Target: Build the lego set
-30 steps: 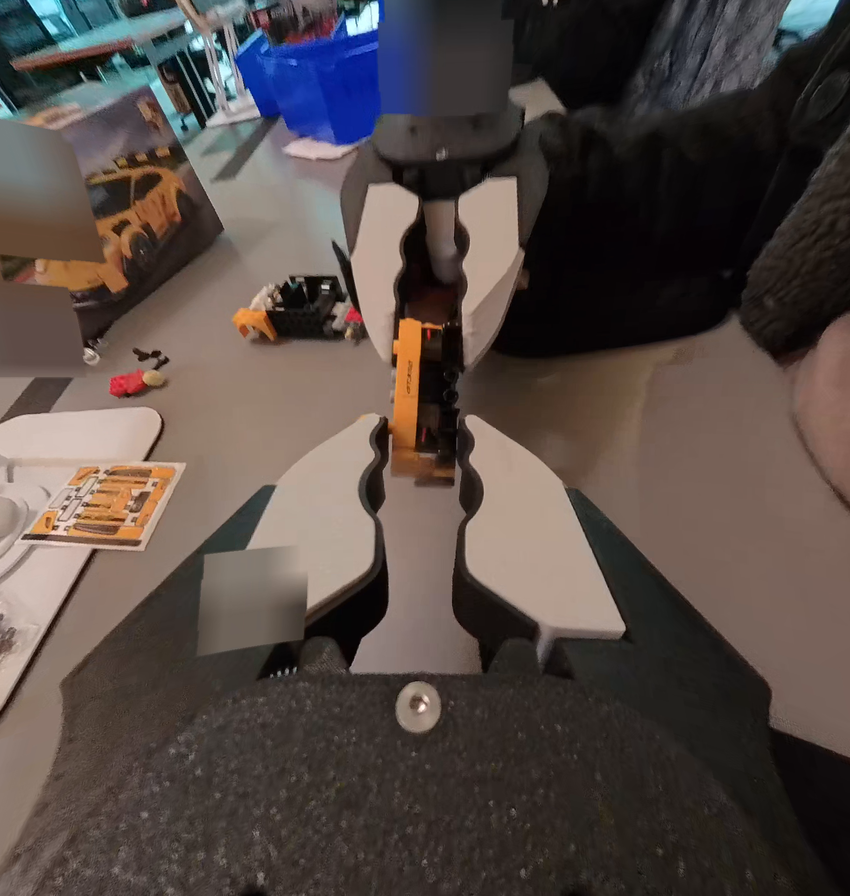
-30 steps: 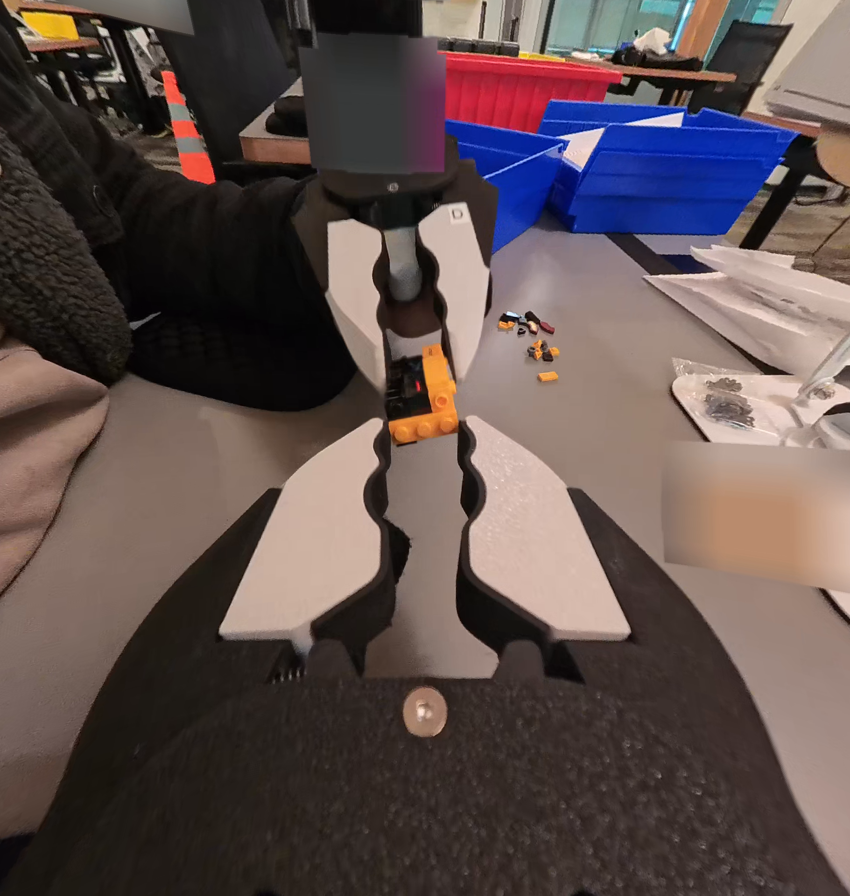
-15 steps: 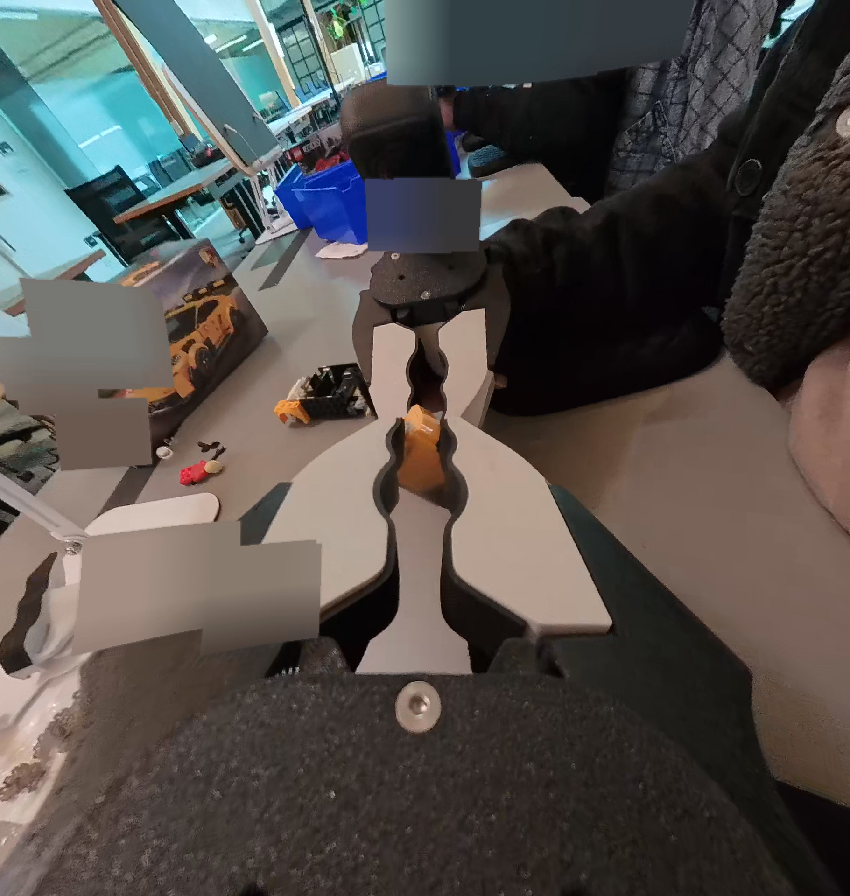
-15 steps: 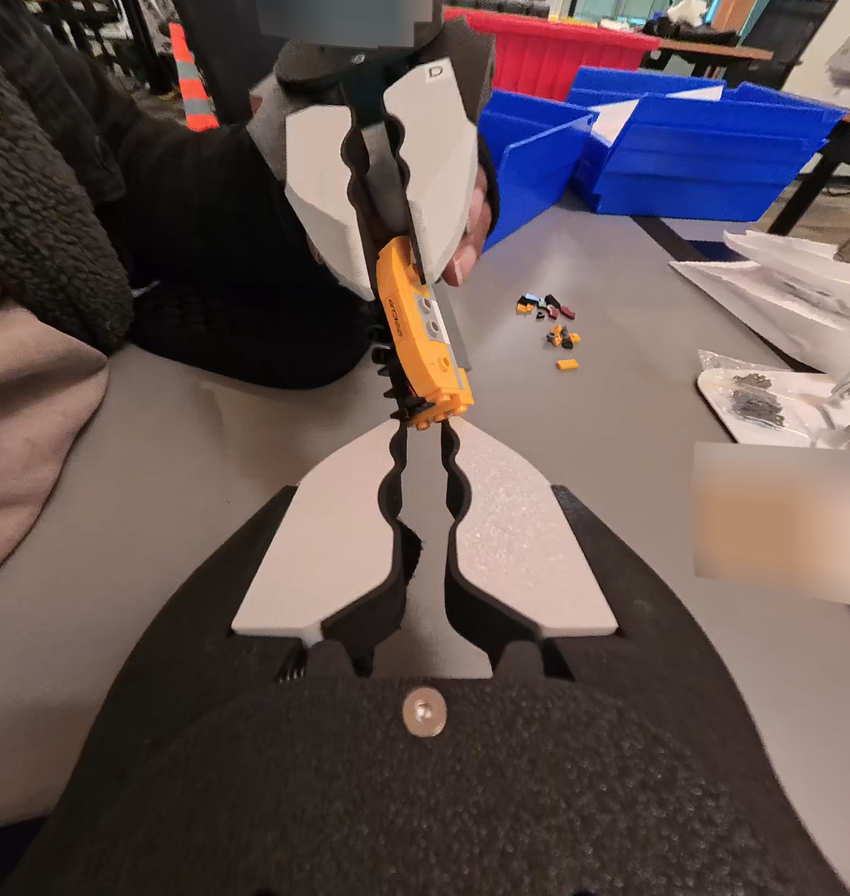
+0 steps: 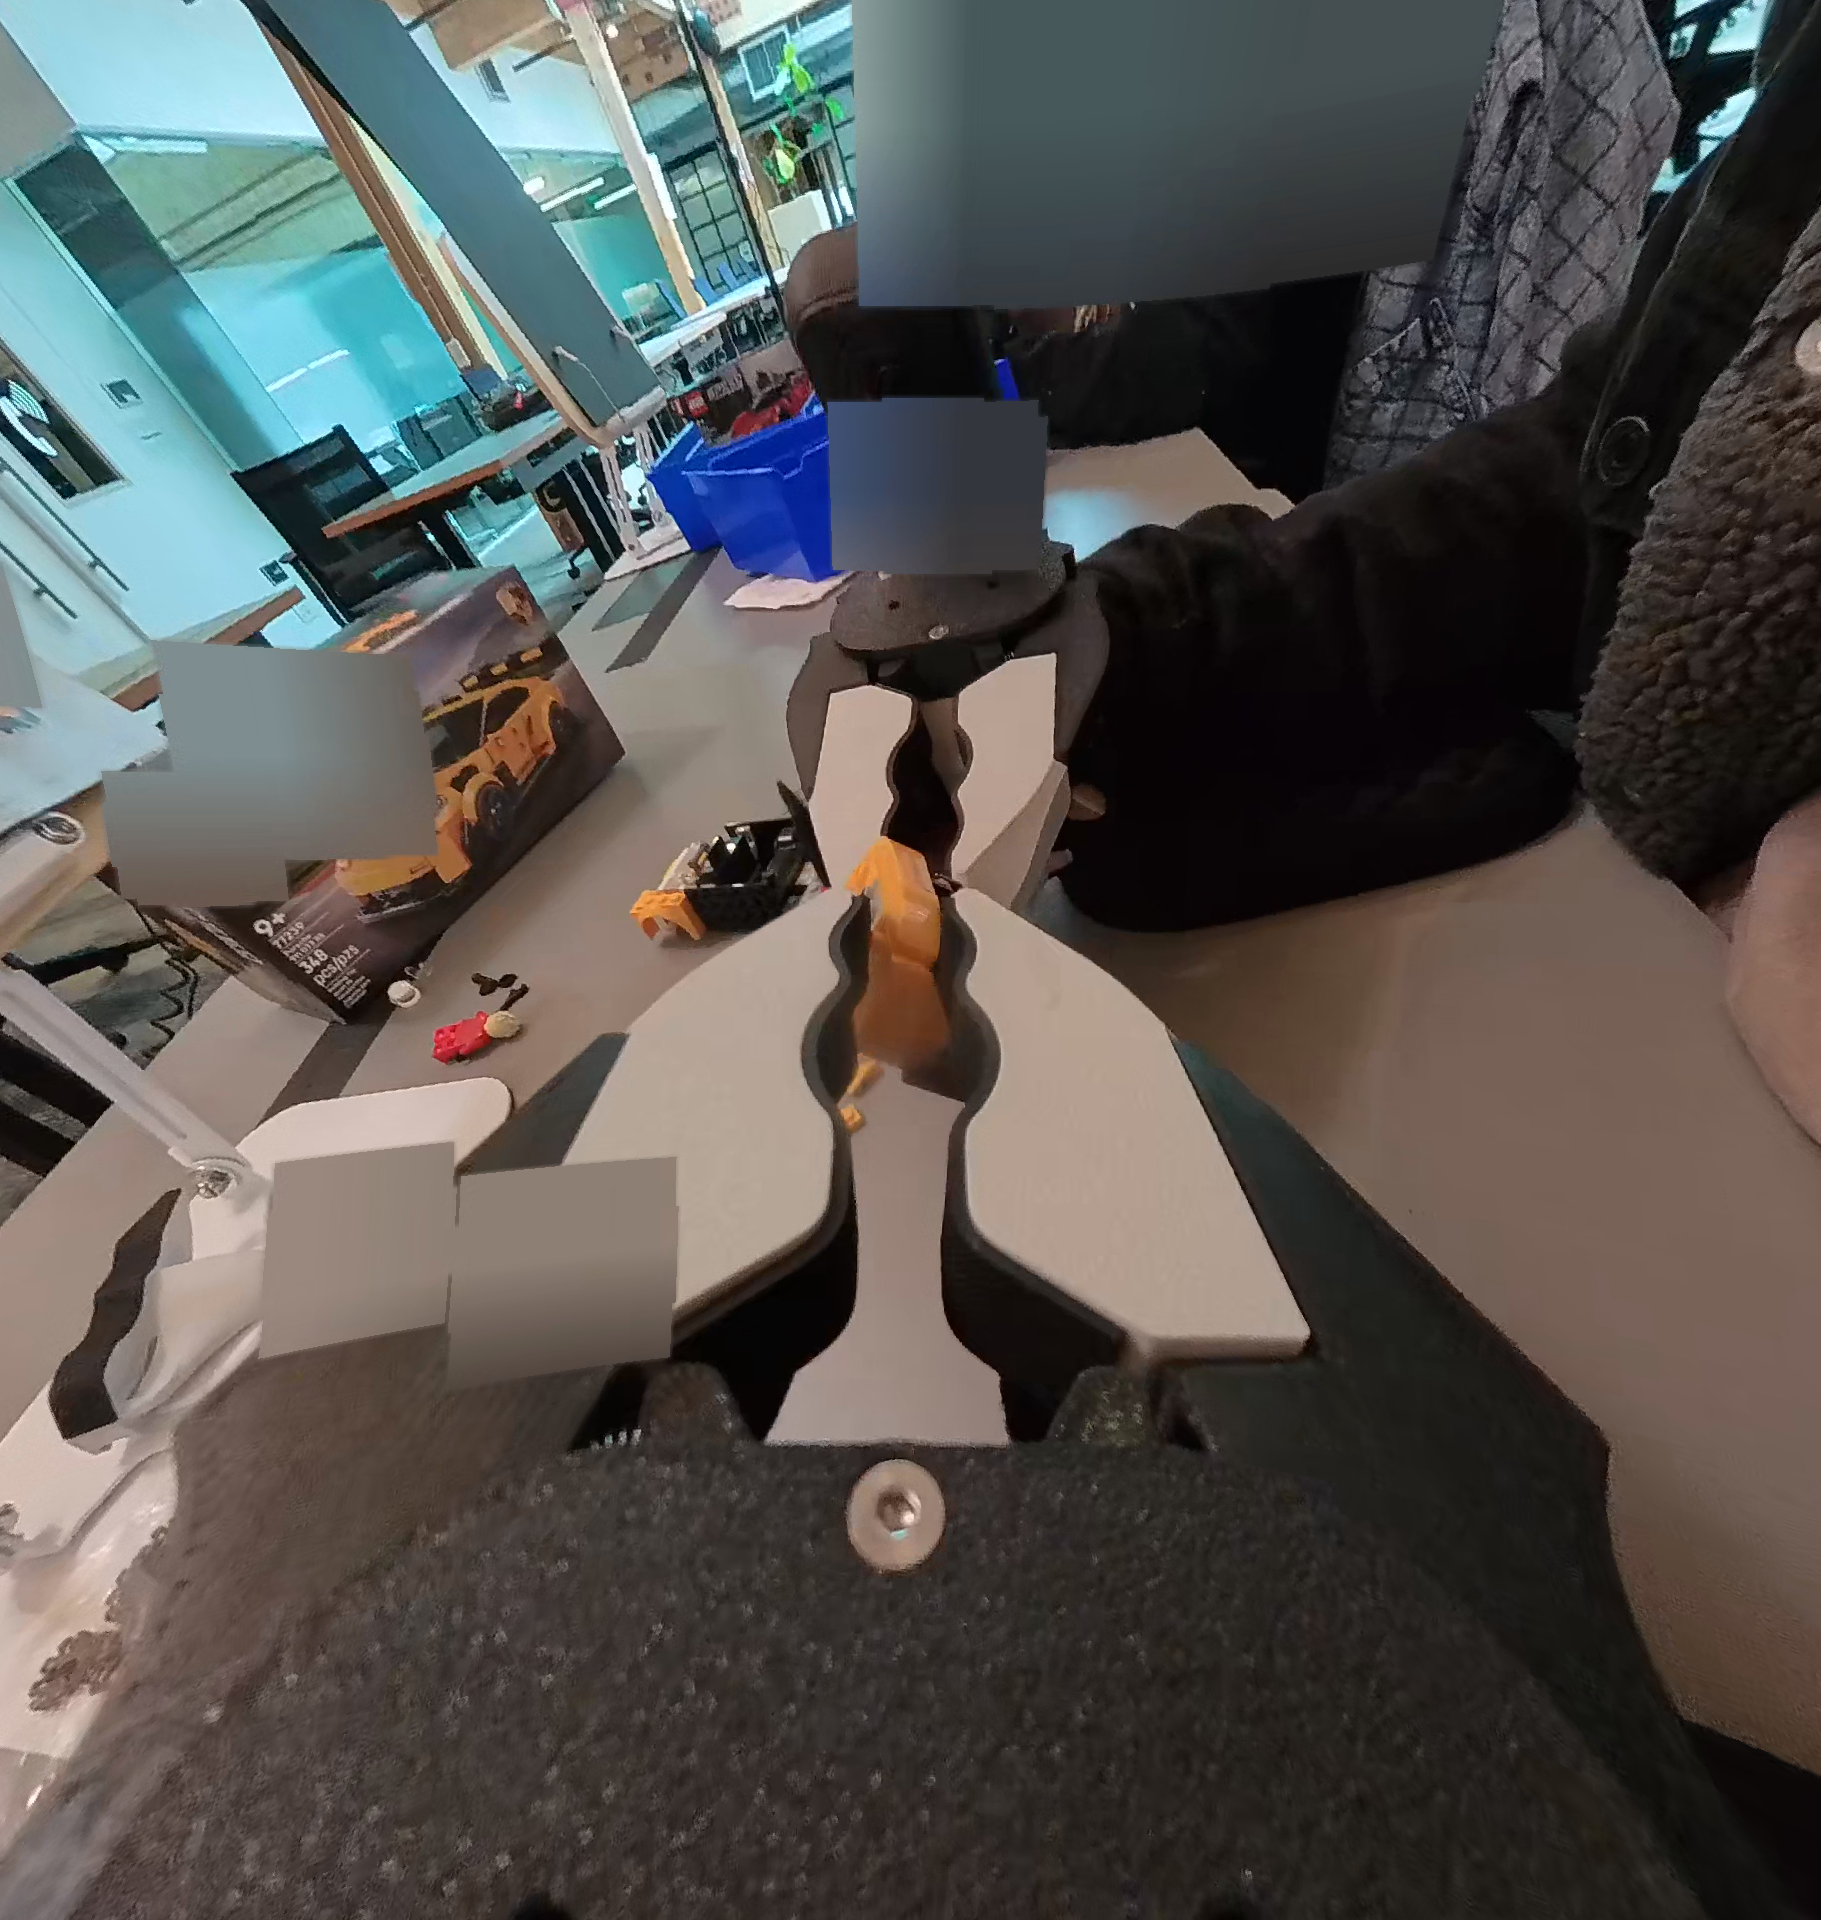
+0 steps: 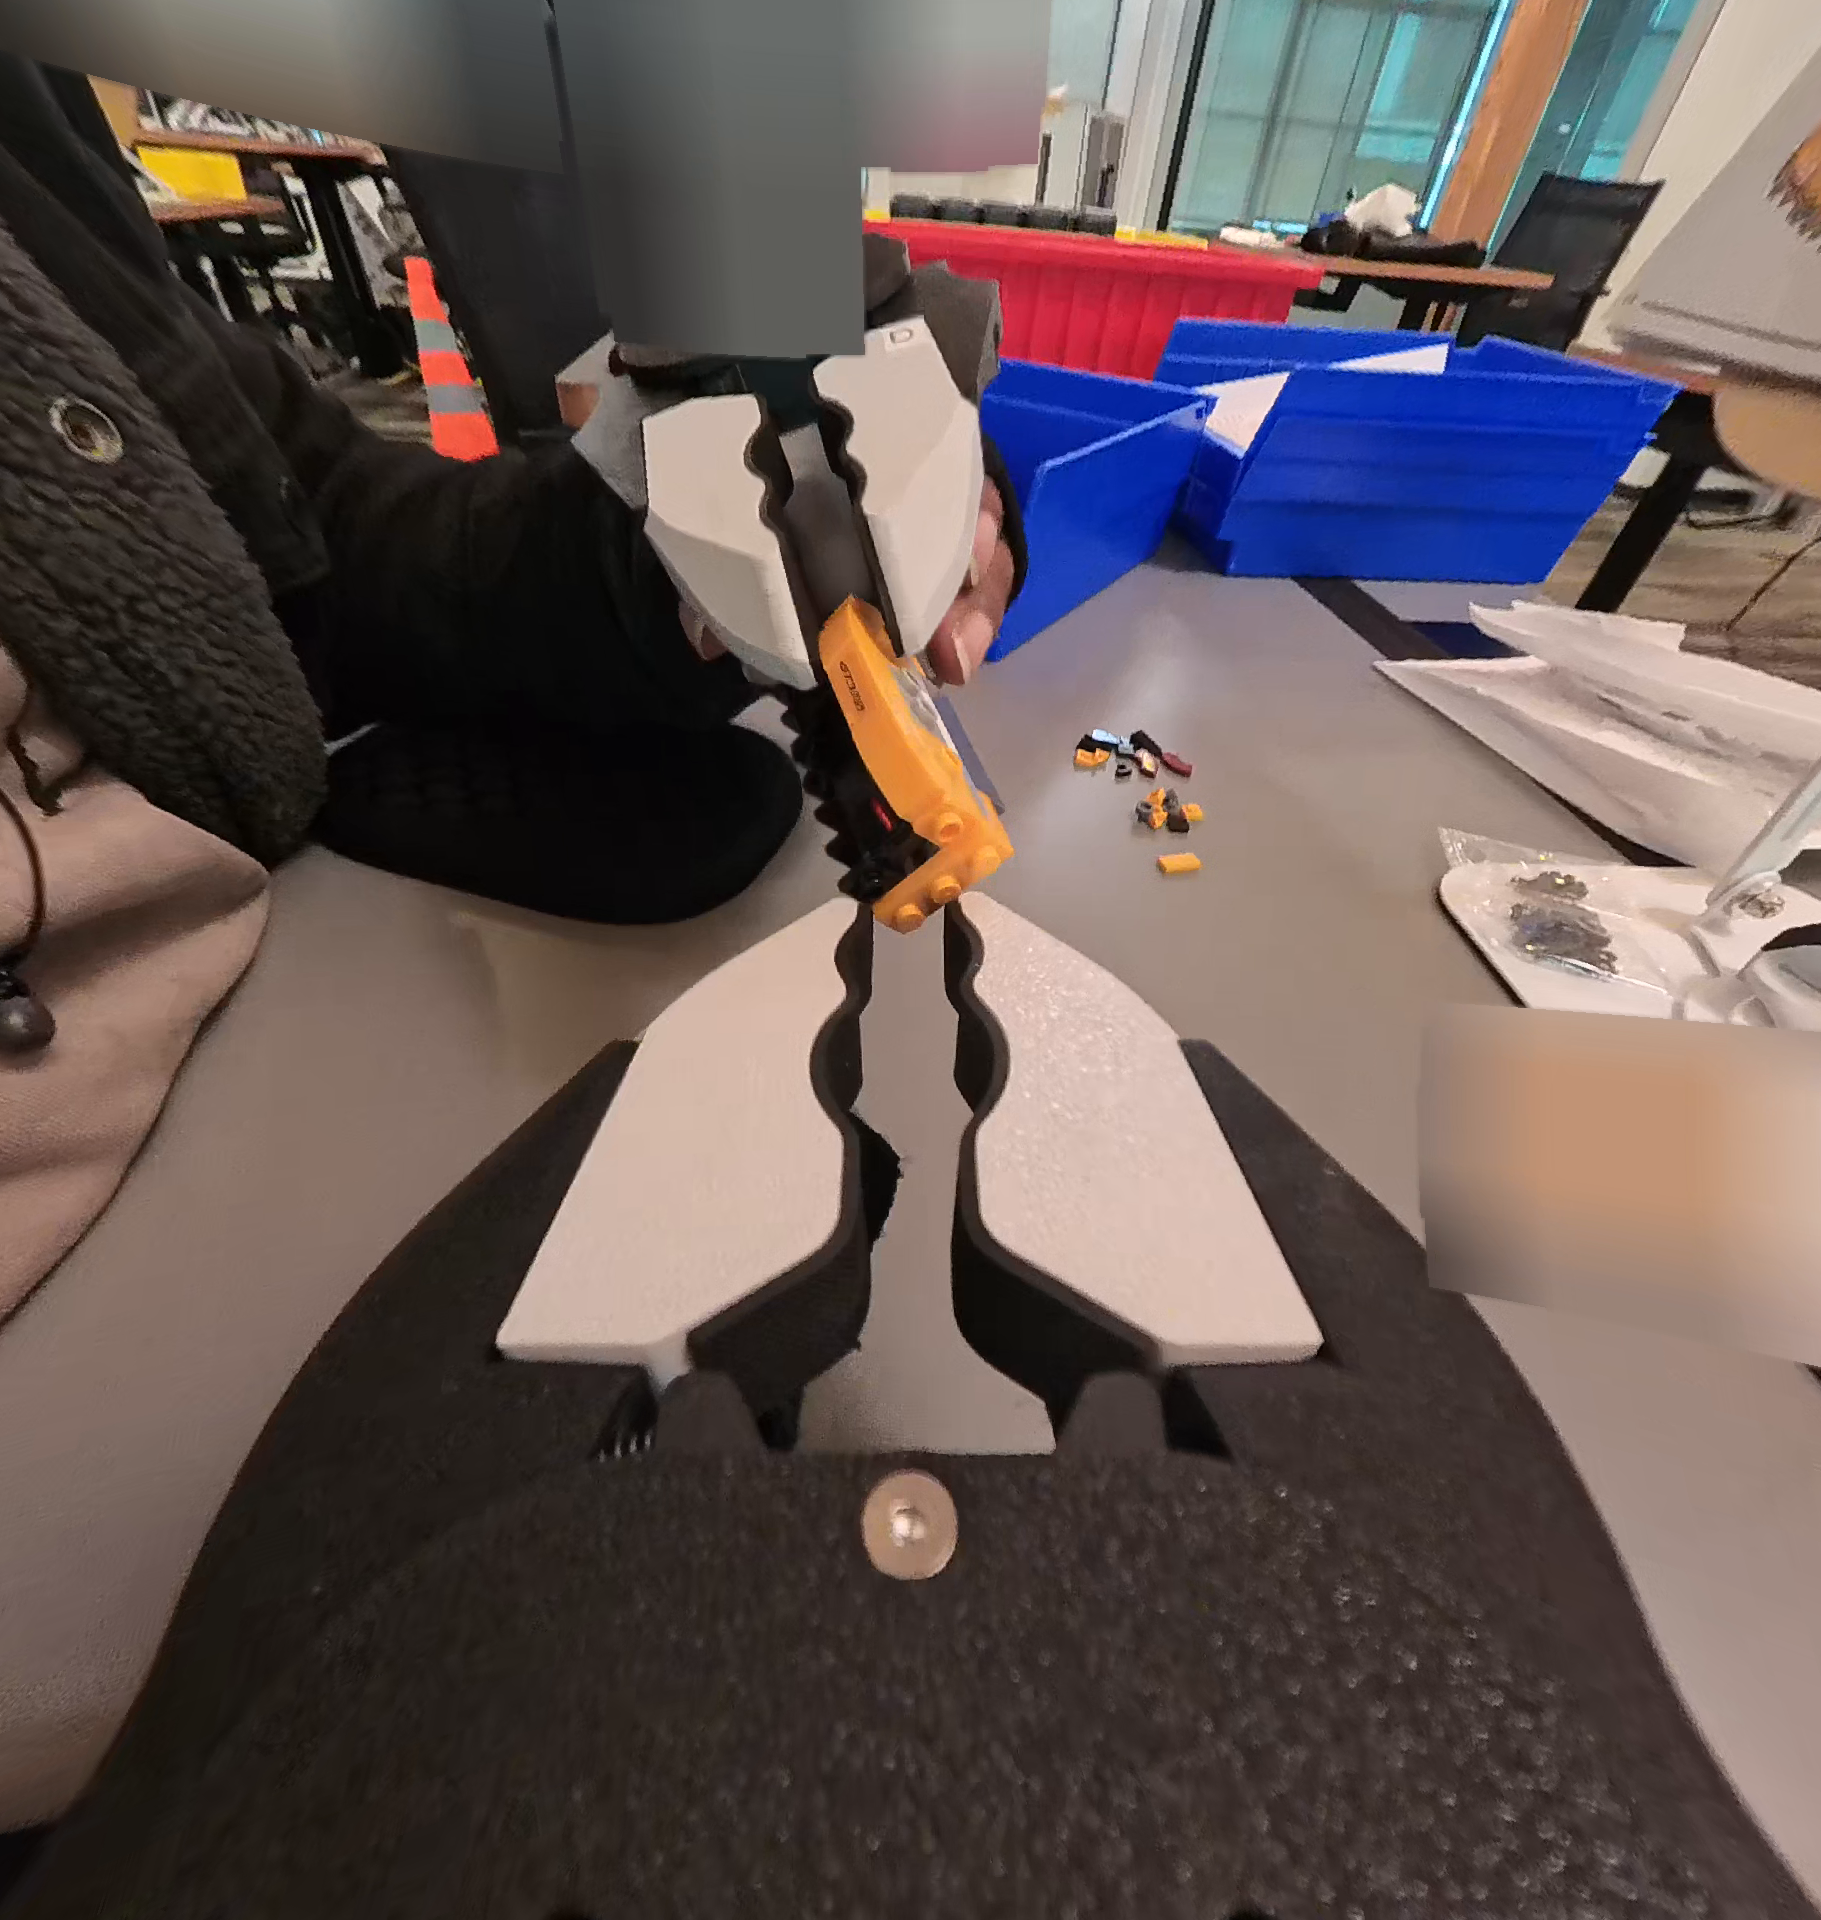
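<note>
An orange and black lego assembly hangs in the air between my two grippers. My left gripper is shut on it, and the orange body sits between its fingers. In the right wrist view the left gripper clamps the assembly's upper end. My right gripper is nearly closed and pinches the studded orange lower end at its tips. It shows farther off in the left wrist view. A second partly built black and orange section lies on the grey table.
The lego box stands at the left, with a small red piece and a white stand base near it. Loose small pieces, a parts bag, white paper and blue bins are on the right. A person's dark sleeves rest behind. The grippers' ends are close to 4 cm from one another. It is some 30 cm from my right tips to the small red piece.
Both grippers have risen off the table and tilted up. The assembly has turned from flat to slanted. The right gripper's fingers have closed in on its end.
</note>
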The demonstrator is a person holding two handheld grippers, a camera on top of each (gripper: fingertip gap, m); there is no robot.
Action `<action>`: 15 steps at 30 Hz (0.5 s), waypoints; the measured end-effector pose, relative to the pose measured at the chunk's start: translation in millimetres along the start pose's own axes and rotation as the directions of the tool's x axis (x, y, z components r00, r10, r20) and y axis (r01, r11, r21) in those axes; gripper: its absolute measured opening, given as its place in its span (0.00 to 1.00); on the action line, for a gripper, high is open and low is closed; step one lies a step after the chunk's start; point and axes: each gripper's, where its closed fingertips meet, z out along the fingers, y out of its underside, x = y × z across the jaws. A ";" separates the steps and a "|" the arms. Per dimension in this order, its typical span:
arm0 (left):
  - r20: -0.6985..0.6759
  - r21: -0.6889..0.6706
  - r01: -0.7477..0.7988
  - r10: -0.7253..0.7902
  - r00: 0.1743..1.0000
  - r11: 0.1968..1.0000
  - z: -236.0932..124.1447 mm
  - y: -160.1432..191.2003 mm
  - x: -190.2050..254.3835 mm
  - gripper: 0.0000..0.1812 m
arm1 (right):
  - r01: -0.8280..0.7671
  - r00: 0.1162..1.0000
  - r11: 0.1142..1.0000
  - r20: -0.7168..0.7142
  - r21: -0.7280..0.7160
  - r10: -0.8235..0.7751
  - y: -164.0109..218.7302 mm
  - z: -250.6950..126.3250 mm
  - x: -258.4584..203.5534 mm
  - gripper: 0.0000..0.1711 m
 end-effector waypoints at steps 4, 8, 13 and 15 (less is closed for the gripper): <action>0.022 0.047 -0.021 0.020 1.000 0.999 -3.6 -9.8 -1.7 0.07 | -0.002 1.000 0.998 0.003 0.070 0.002 -14.0 -2.9 -1.7 0.10; 0.012 0.084 0.004 -0.005 1.000 0.996 -6.3 -14.3 -2.2 0.06 | 0.021 1.000 0.997 -0.019 0.074 -0.020 -17.9 -1.7 -1.3 0.19; -0.043 0.123 0.064 -0.059 0.997 0.990 -7.4 -17.2 1.3 0.06 | 0.108 0.993 0.993 -0.046 0.050 -0.106 -22.8 5.2 -7.4 0.31; -0.060 0.121 0.076 -0.069 0.996 0.990 -6.1 -15.2 3.2 0.06 | 0.169 0.984 0.984 -0.073 0.053 -0.165 -27.0 6.3 -9.8 0.25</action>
